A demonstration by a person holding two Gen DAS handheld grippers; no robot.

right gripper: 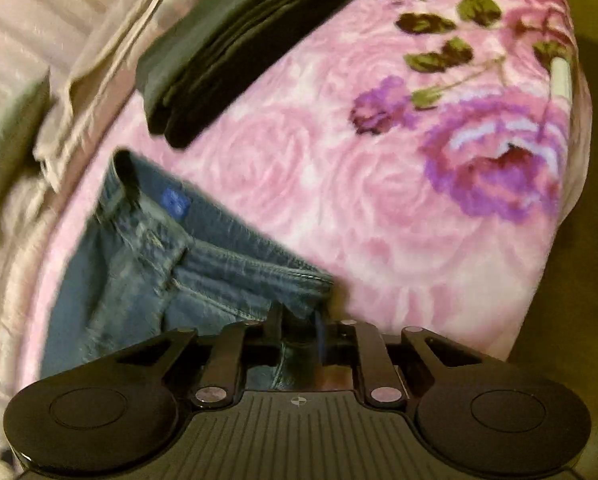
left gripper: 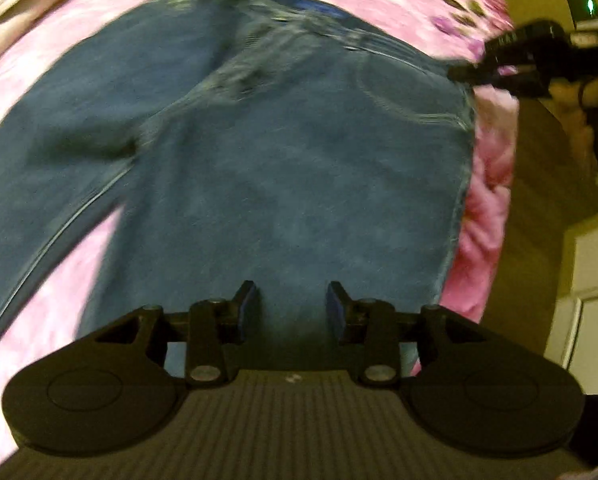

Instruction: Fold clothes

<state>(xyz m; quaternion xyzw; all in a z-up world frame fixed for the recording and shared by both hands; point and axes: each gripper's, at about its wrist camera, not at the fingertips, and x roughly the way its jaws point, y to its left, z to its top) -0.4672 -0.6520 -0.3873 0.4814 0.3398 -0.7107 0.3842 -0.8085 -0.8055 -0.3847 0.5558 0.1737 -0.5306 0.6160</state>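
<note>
Spread flat across a pink blanket (right gripper: pixel 283 160) lies a pair of blue jeans (left gripper: pixel 283 152), the denim coarse and faded, with pale stitched seams and a curved pocket line near the waistband. In the left wrist view the jeans fill the frame from about nine o'clock to three o'clock, waistband toward twelve, one leg running off toward eight o'clock. The left gripper (left gripper: pixel 291 308) hangs over the denim with its blue-padded jaws apart and nothing between them.

At two o'clock in that view the right gripper (left gripper: pixel 471 72) meets the corner of the waistband. Its own camera shows its jaws drawn close together around the denim edge (right gripper: pixel 299 336) at the waistband corner, gripping it; motion blur smears one pad.

A small blue label (right gripper: pixel 175 202) sits inside the waistband at about ten o'clock in the right view; its writing is too blurred to read.

The blanket is plush, printed with large pink roses, a purple flower (right gripper: pixel 495 152) at three o'clock and dark green leaves. A folded stack of dark cloth (right gripper: pixel 235 40) rests on it at eleven o'clock, apart from the jeans. Pale, crumpled beige fabric (right gripper: pixel 99 64) lies beyond, at ten o'clock. Dim olive floor (left gripper: pixel 539 168) and a white panelled door (left gripper: pixel 595 280) show at the left view's right edge.
</note>
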